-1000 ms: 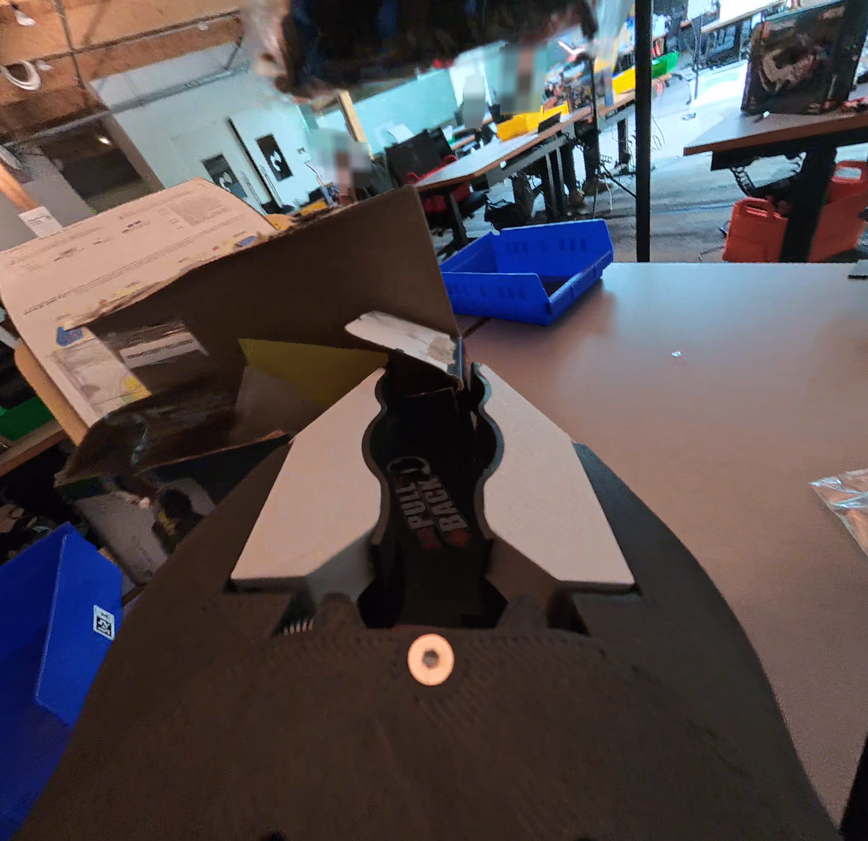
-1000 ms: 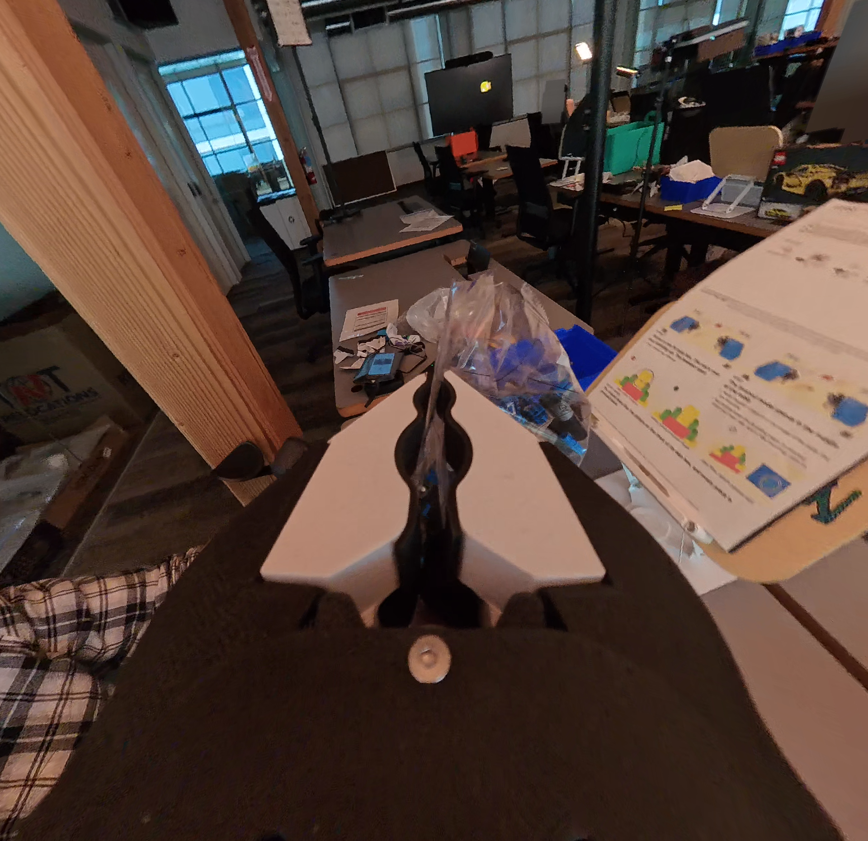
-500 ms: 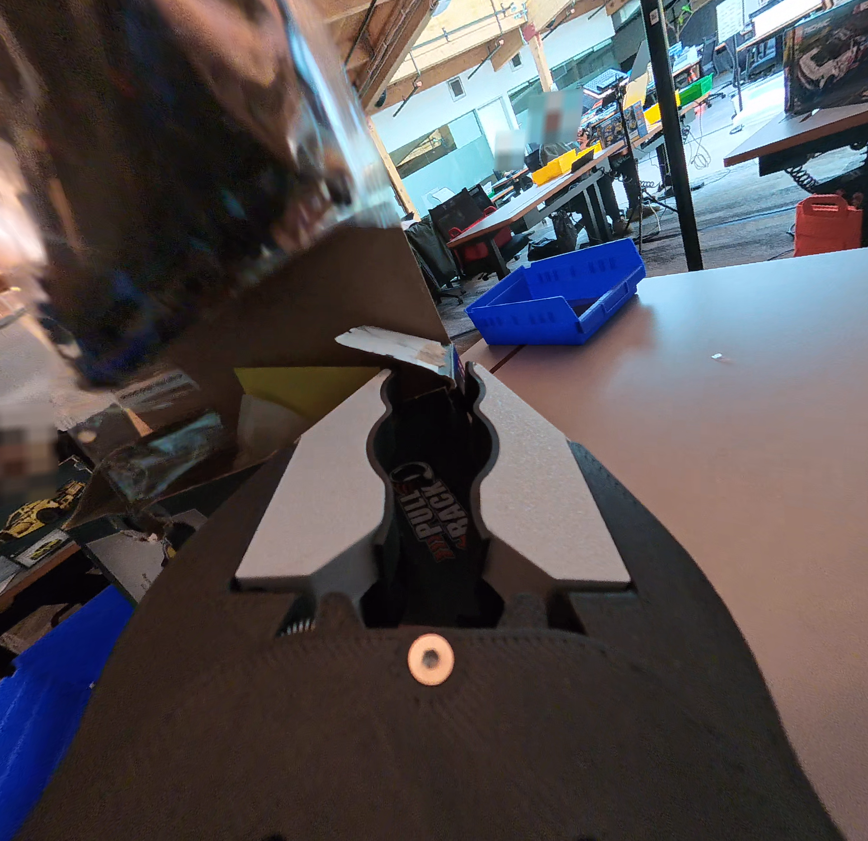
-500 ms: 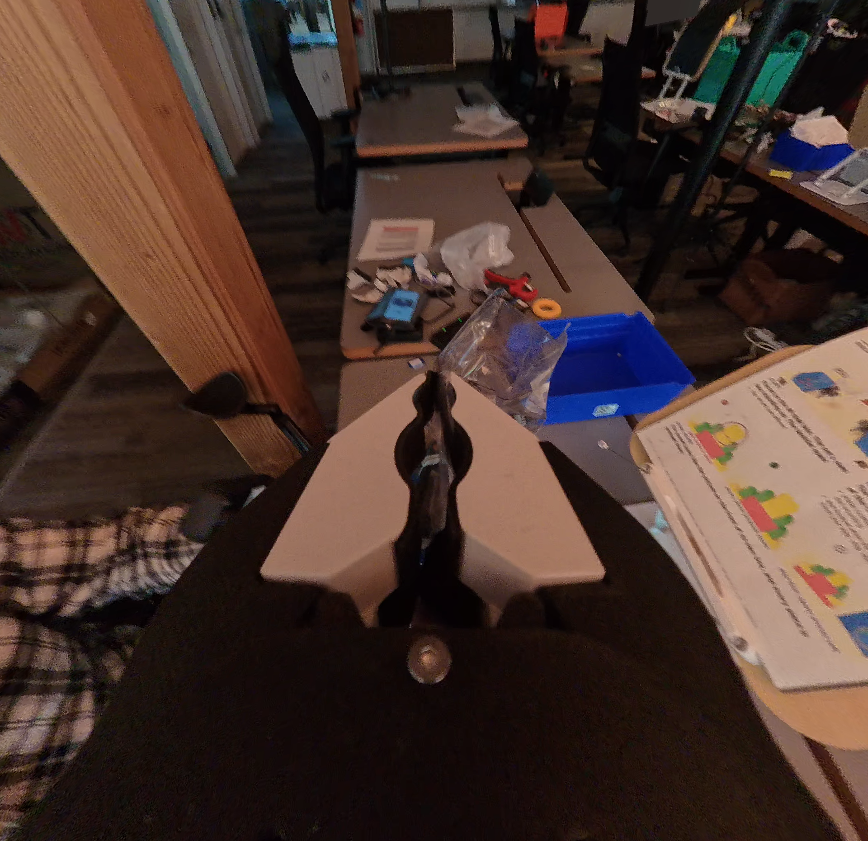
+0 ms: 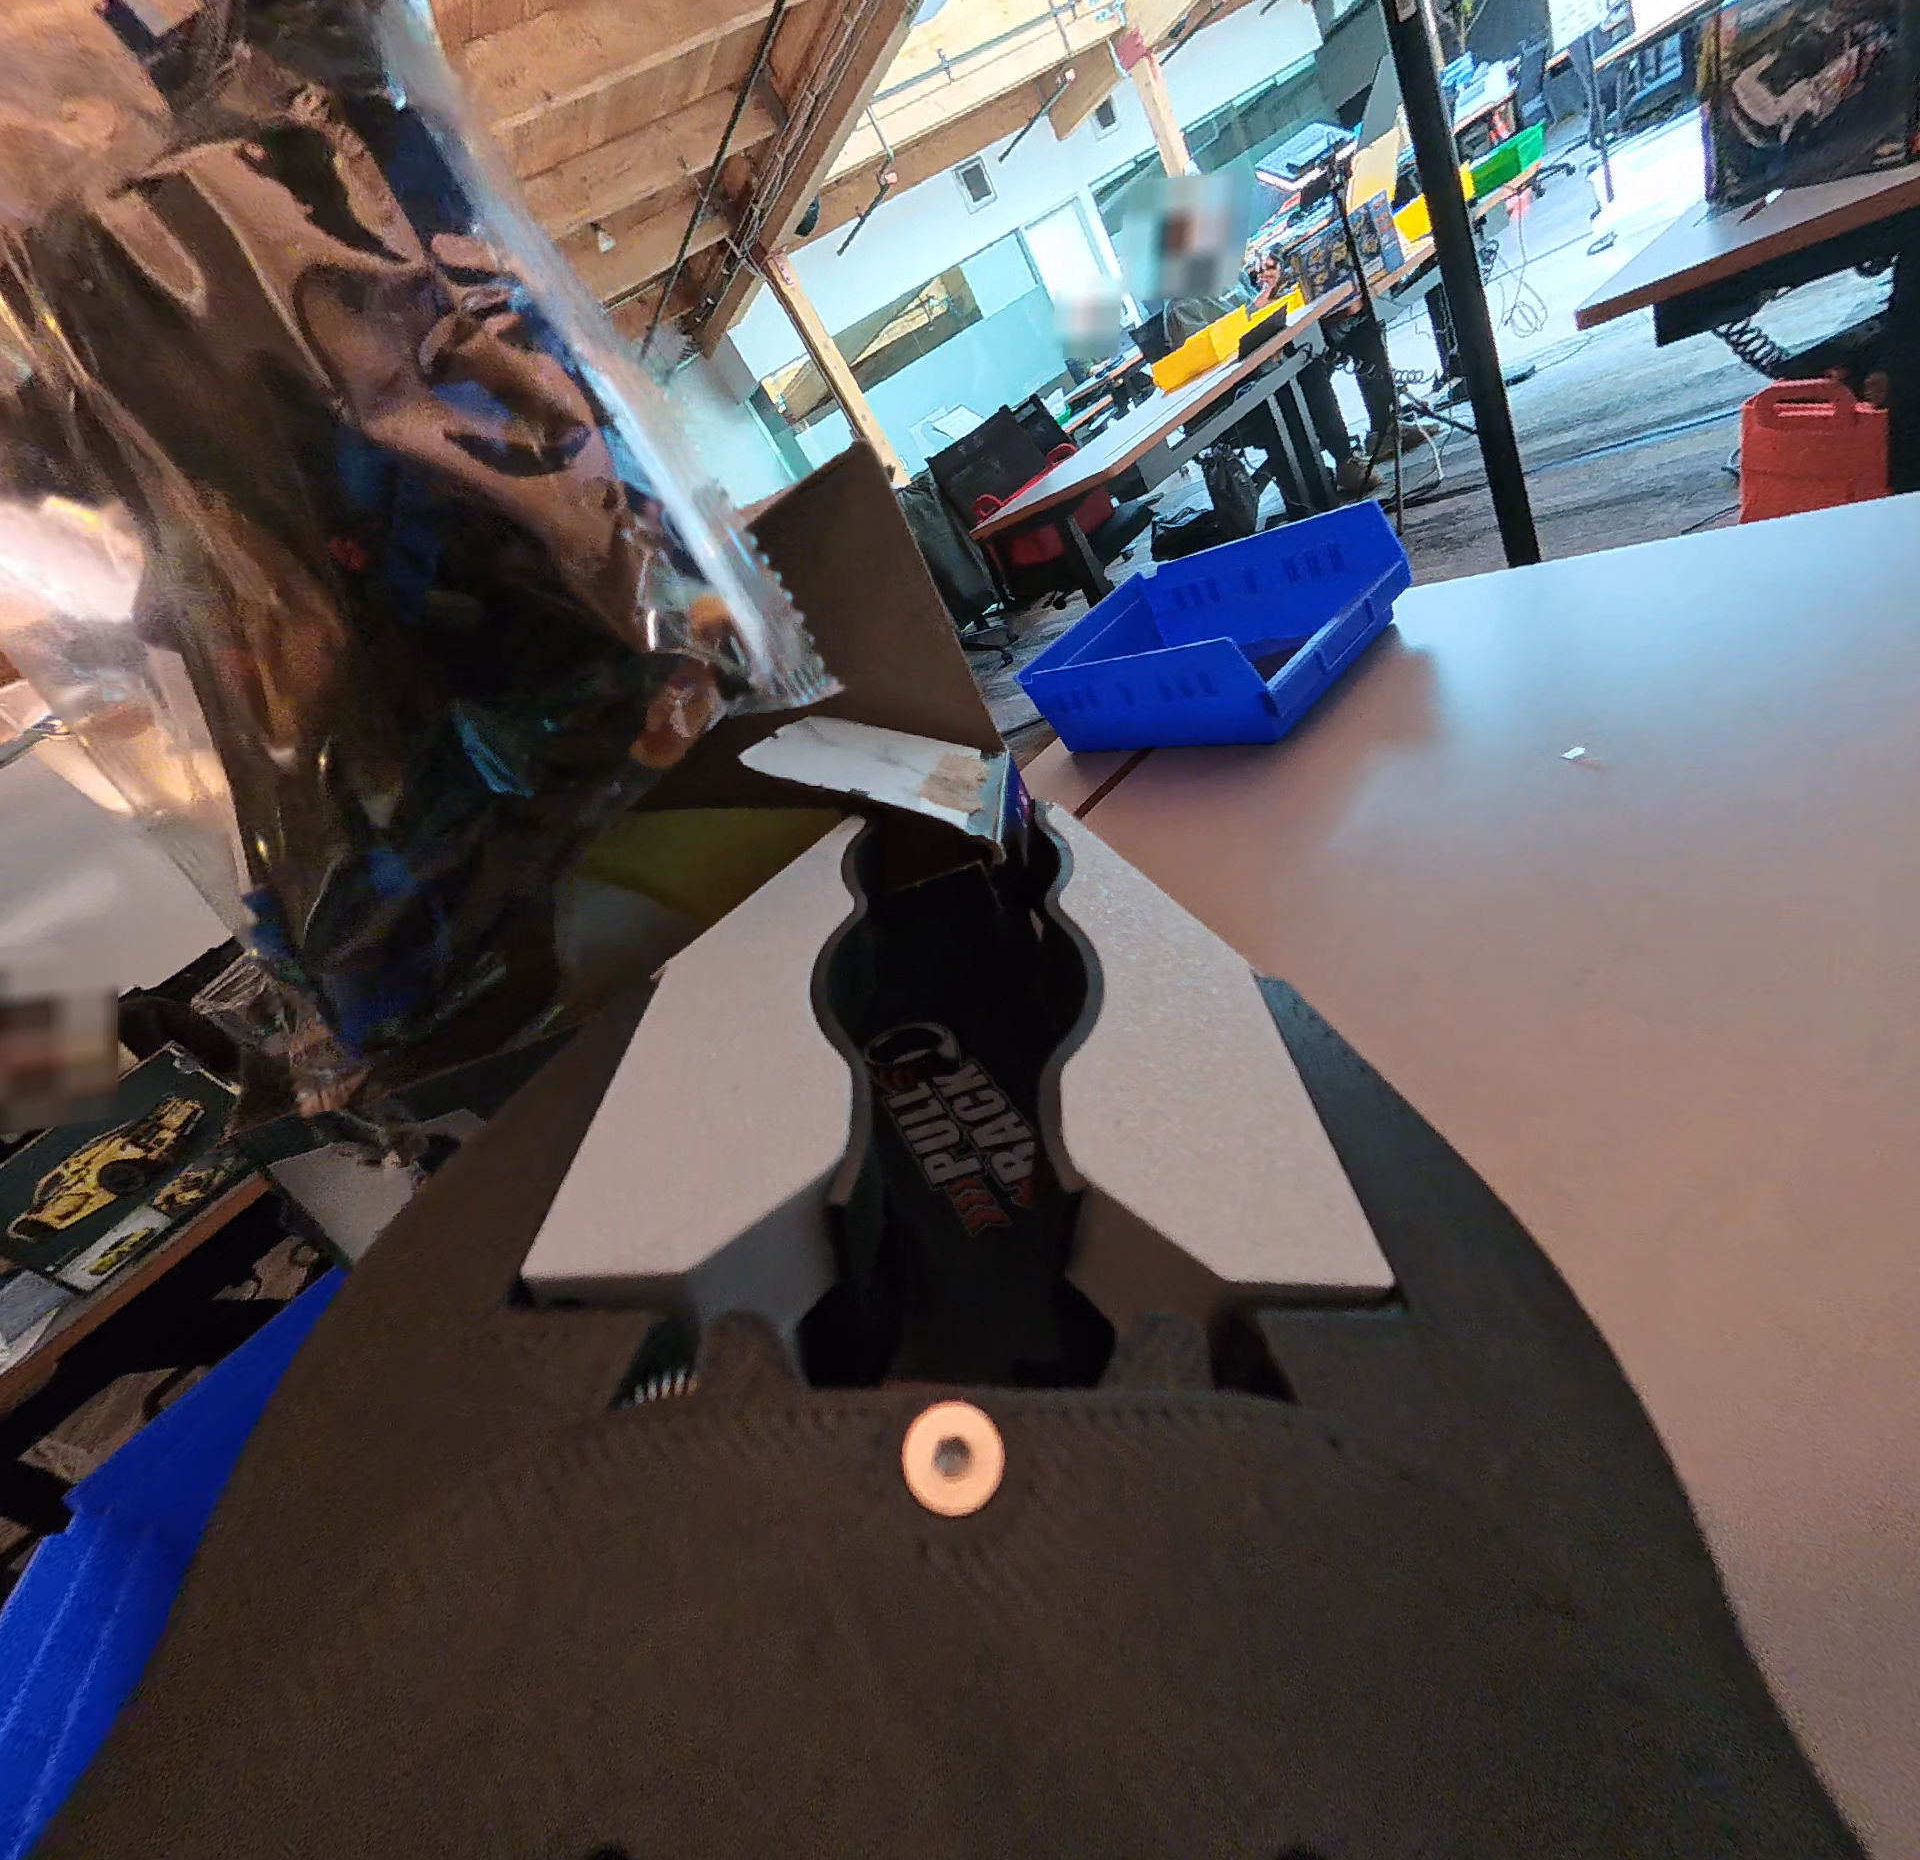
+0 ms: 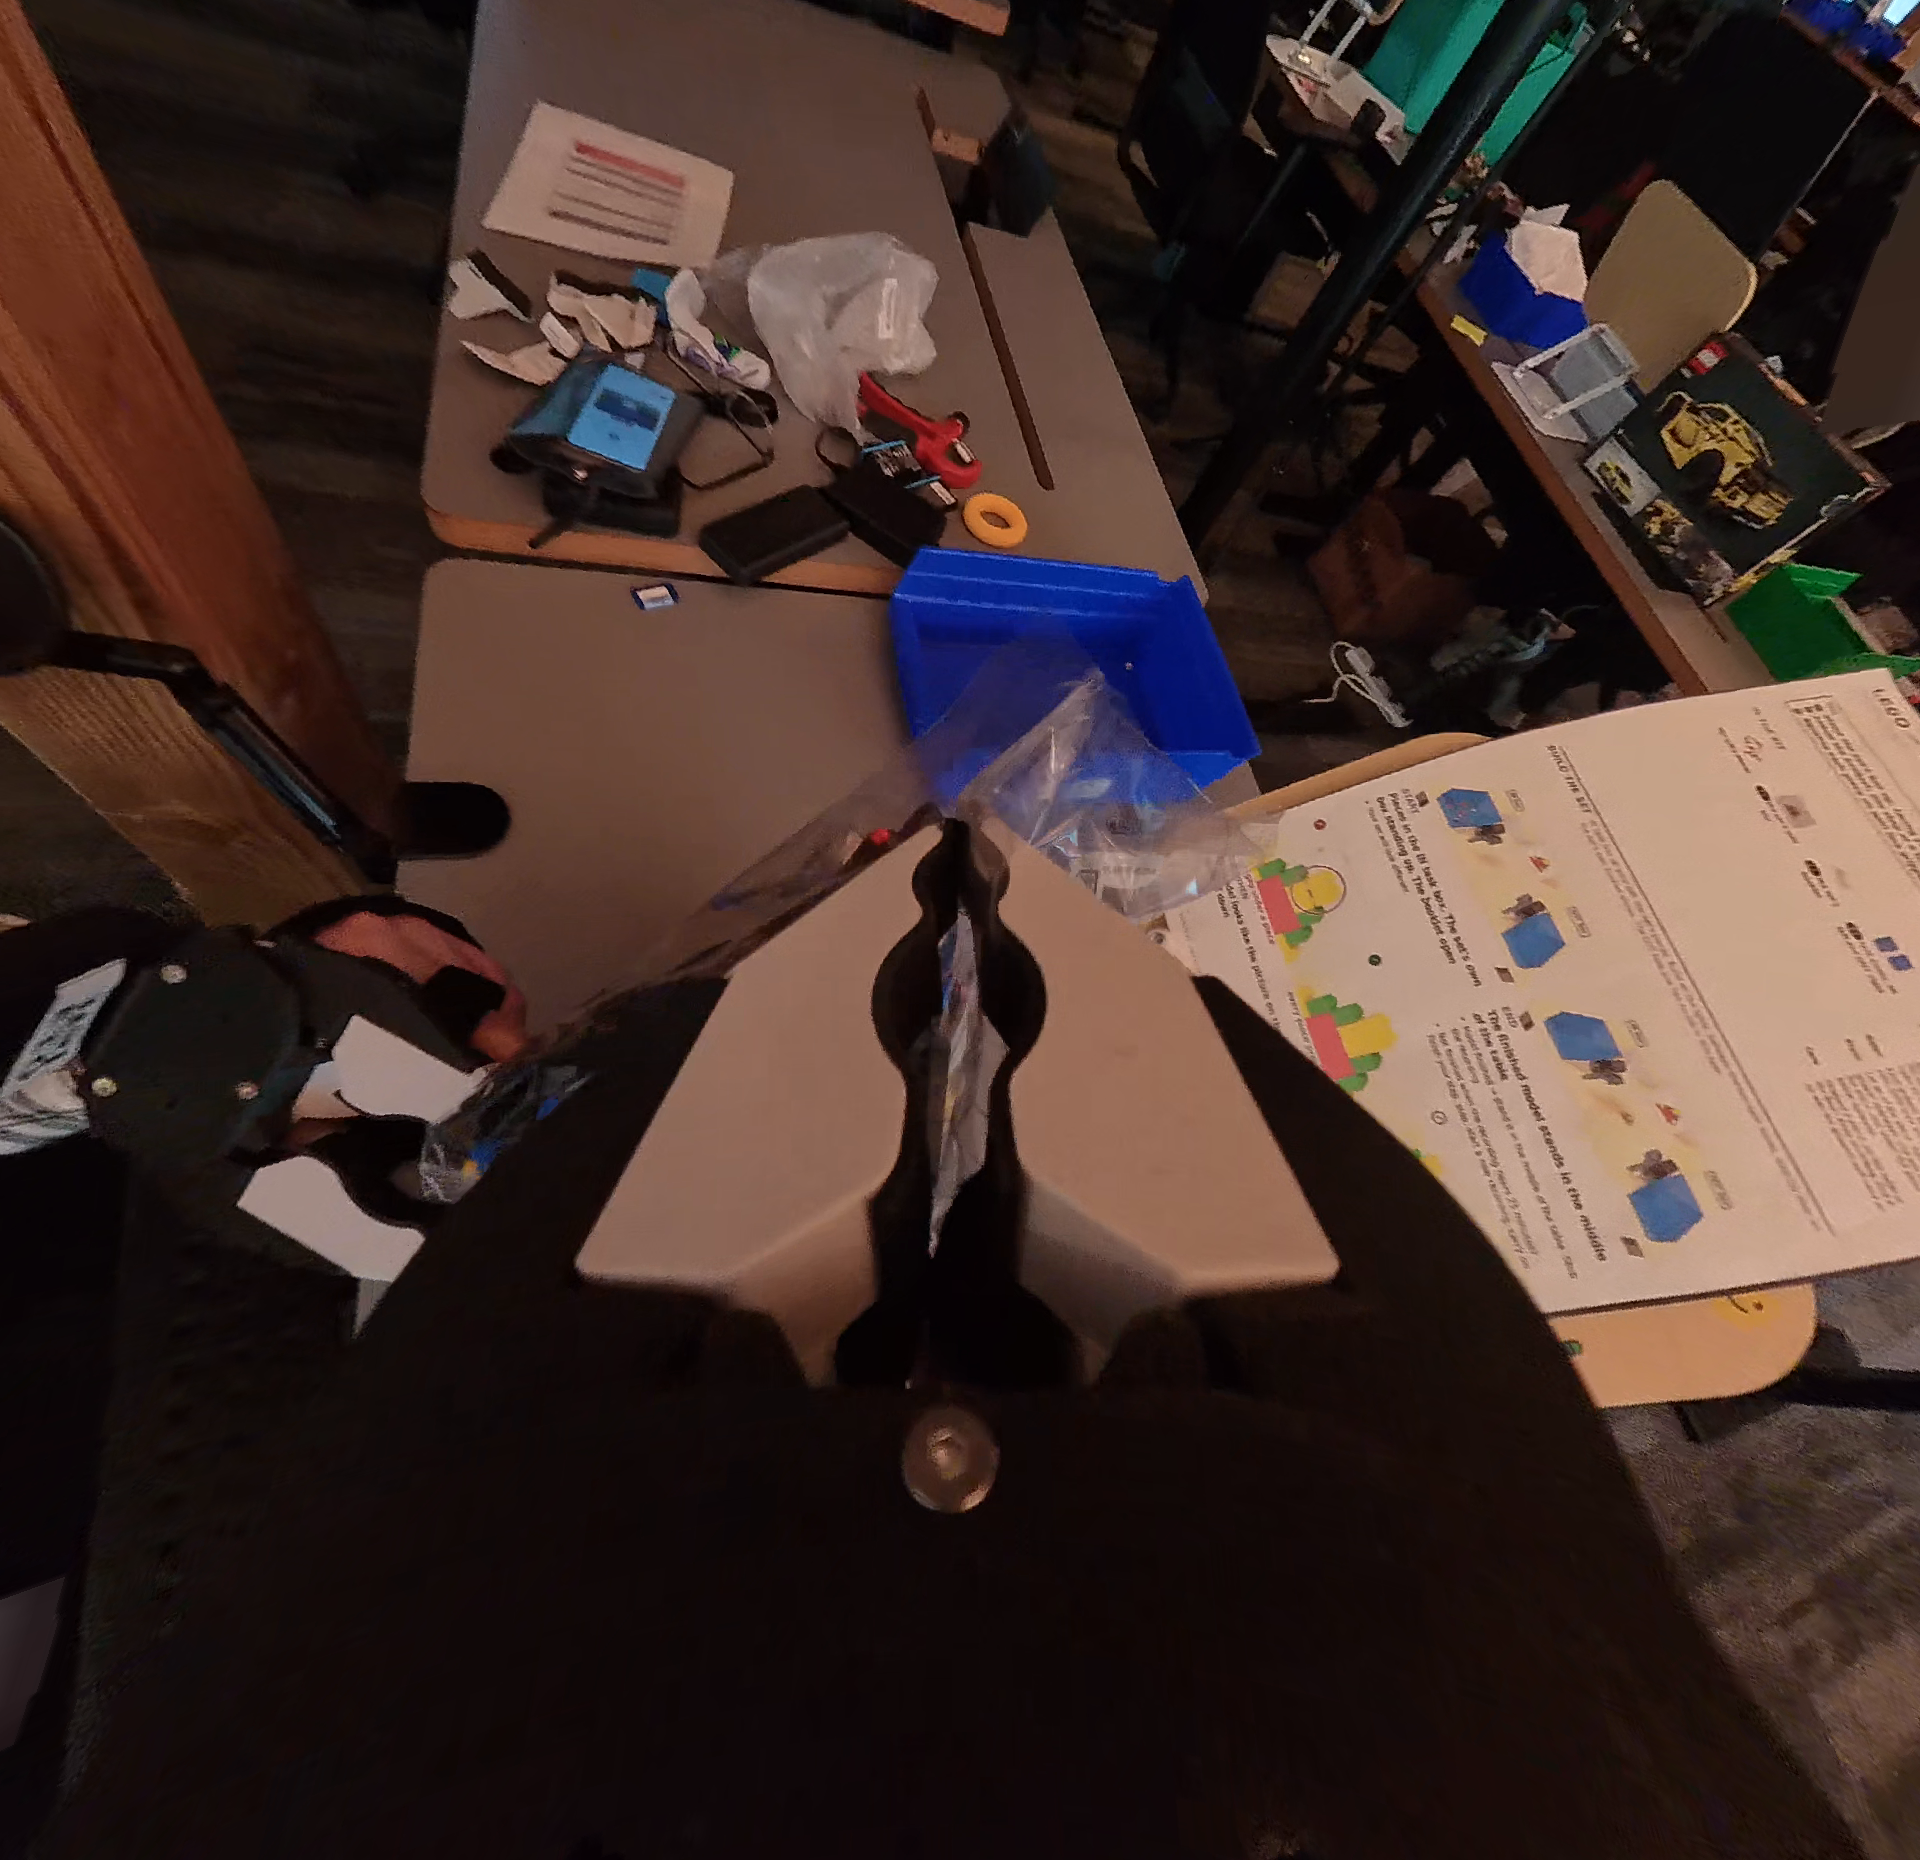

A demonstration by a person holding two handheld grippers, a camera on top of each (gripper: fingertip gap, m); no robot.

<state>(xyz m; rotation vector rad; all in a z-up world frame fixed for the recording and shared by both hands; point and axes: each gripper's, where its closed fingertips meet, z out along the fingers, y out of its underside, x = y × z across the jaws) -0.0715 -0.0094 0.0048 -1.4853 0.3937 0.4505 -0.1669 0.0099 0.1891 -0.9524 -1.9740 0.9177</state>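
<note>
My left gripper (image 5: 951, 823) is shut on the edge of a dark cardboard box (image 5: 883, 605) whose flap stands open. My right gripper (image 6: 951, 834) is shut on a clear plastic bag (image 6: 1081, 771) of blue and dark small parts. In the left wrist view the bag (image 5: 364, 460) hangs large at the upper left, right over the box's open end. In the right wrist view the left gripper (image 6: 343, 1135) and the hand holding it show at the lower left, with the bag's far end beside them.
A blue plastic bin (image 5: 1216, 647) sits on the grey table (image 5: 1558, 927); it also shows in the right wrist view (image 6: 1060, 615). A printed instruction sheet on a board (image 6: 1558, 979) lies to the right. A farther table (image 6: 810, 148) holds papers, a bag and tools. The tips of one gripper are about 20 centimetres away from the tips of the other.
My right gripper has tipped downward and moved the bag toward the box. The bag now fills the upper left of the left wrist view. The left gripper still grips the box.
</note>
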